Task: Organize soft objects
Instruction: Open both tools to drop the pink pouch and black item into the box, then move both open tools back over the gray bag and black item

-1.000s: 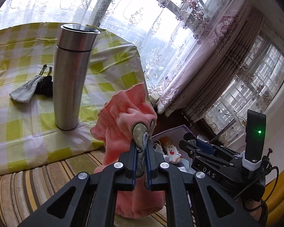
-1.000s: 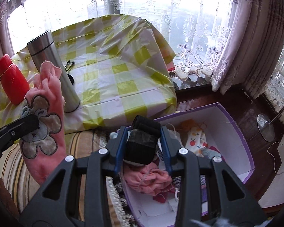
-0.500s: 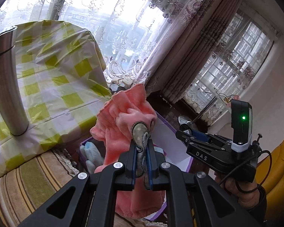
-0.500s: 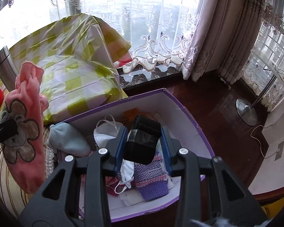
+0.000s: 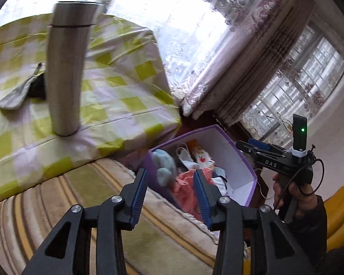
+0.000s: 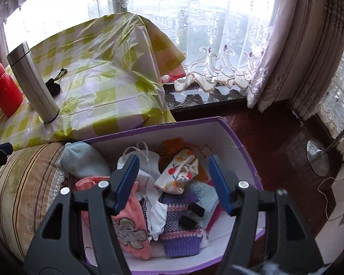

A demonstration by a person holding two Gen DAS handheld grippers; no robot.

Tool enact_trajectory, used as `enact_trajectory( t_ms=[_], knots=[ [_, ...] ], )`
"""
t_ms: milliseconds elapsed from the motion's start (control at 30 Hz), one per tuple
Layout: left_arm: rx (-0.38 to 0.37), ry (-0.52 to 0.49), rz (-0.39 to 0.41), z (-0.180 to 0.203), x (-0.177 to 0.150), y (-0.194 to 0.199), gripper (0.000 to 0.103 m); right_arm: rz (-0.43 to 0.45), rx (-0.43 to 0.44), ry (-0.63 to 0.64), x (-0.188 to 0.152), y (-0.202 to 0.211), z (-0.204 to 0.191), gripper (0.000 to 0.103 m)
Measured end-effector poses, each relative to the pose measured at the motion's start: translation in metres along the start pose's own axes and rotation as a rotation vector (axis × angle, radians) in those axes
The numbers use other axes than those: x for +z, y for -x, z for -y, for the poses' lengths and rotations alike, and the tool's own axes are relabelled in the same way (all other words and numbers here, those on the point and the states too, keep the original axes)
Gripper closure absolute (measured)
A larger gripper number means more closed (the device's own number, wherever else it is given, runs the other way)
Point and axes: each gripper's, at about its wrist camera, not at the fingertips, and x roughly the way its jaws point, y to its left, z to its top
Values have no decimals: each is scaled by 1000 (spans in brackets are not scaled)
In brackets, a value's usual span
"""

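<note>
Left gripper (image 5: 170, 193): jaws apart, just opened, nothing between them; held over the sofa edge beside the box.
Right gripper (image 6: 173, 183): jaws spread, just opened, empty; poised above the box.
Purple box (image 6: 240, 147): white inside, on the floor between sofa and window.
Pink cloth (image 6: 128, 226): lying in the box, flower patch up.
Black roll (image 6: 191, 214): resting on the knitted purple piece (image 6: 181, 236) in the box.
Table (image 6: 117, 84): yellow-check plastic cover; steel flask (image 6: 33, 84), red bottle (image 6: 4, 91), small black pouch (image 6: 53, 87).
Sofa (image 5: 57, 197): striped beige cover.
Room: lace curtains (image 6: 220, 45), dark red floor (image 6: 275, 142).
</note>
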Motion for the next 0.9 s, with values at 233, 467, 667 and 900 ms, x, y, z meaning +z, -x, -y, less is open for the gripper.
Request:
enact_trajectory(
  t_ms=[233, 467, 667, 900],
  knots=[
    [213, 195, 96, -109, 17, 43, 60, -4, 215, 222, 50, -63, -42, 37],
    [379, 243, 111, -182, 47, 43, 60, -47, 423, 259, 119, -129, -88, 37],
    [433, 212, 97, -214, 77, 28, 60, -85, 534, 364, 172, -171, -162, 37],
    [456, 146, 59, -232, 112, -5, 60, -146, 654, 483, 214, -205, -243, 37]
  ],
)
